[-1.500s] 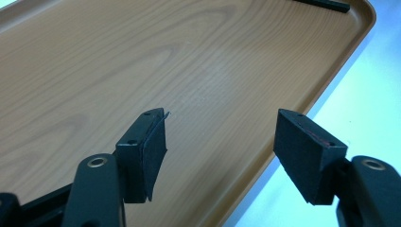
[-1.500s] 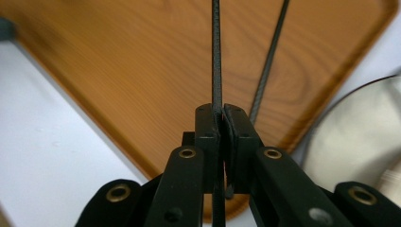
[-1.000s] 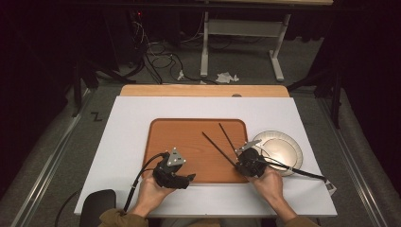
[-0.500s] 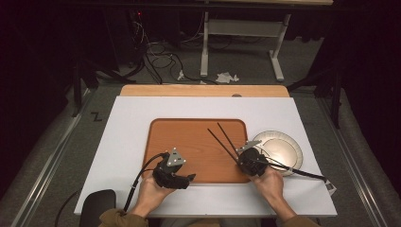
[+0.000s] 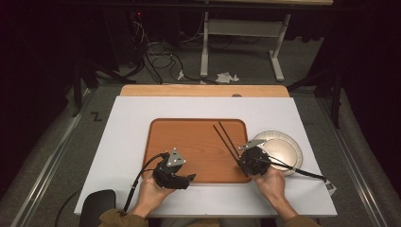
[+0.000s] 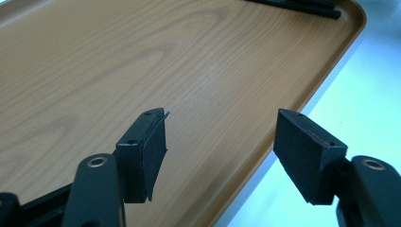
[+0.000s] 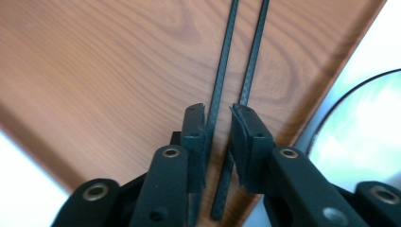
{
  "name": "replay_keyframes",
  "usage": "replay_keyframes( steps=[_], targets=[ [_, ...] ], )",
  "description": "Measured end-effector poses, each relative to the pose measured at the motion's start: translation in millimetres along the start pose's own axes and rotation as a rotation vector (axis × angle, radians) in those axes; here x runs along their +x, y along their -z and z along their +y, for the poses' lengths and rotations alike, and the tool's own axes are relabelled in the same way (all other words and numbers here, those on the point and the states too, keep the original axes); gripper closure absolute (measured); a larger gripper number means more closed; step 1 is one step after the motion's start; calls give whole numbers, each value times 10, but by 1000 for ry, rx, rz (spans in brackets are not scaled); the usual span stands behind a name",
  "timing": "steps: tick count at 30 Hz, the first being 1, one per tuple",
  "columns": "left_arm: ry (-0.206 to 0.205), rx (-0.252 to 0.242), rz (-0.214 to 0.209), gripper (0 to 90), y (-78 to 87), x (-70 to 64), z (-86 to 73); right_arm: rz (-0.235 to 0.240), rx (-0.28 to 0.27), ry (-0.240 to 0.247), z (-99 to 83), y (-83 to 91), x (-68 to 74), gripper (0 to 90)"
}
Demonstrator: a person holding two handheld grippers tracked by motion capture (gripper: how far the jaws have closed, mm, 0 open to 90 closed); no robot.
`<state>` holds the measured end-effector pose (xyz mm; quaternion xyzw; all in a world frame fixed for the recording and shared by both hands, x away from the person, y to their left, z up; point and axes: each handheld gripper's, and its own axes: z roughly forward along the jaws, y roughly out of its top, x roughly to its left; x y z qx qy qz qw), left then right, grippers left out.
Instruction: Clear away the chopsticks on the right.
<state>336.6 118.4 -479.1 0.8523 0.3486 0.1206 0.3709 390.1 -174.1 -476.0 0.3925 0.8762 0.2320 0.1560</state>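
Observation:
Two black chopsticks [image 5: 226,141] lie side by side, nearly parallel, on the right part of a wooden tray [image 5: 189,137]. My right gripper [image 5: 242,160] sits at their near ends. In the right gripper view its jaws [image 7: 218,111] stand a narrow gap apart, with one chopstick [image 7: 222,80] running between them and the other [image 7: 254,61] passing under the right jaw. My left gripper [image 5: 188,179] hovers at the tray's front edge. It is wide open [image 6: 220,127] and holds nothing, with one jaw over the tray [image 6: 142,56] and the other over the white table.
A round silver plate [image 5: 283,153] rests on the white table [image 5: 127,142] just right of the tray, close to my right hand; its rim [image 7: 364,132] is visible in the right gripper view. A wooden strip [image 5: 203,91] borders the table's far edge.
The chopsticks were splayed apart a second ago and now lie close and parallel; the left one swung right. The right gripper shifted slightly. The left gripper stayed put.

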Motion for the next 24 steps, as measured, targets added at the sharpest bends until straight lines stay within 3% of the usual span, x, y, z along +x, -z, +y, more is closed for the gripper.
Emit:
replay_keyframes(
  steps=[11, 12, 15, 17, 24],
  targets=[
    [18, -42, 1, 348, 115, -13, -17, 40, -80, 57, -232, 272, 23, 666],
    [18, -50, -1, 349, 140, -21, -24, 37, -89, 84, -322, 334, 33, 657],
    [24, -68, 0, 348, 199, -31, -46, 62, -108, 73, -396, 386, 15, 652],
    [42, -79, -13, 348, 223, -21, -64, 86, -115, 39, -461, 422, -24, 637],
    [49, -77, -11, 348, 205, -6, -68, 65, -139, 59, -523, 429, -23, 595]
  ],
)
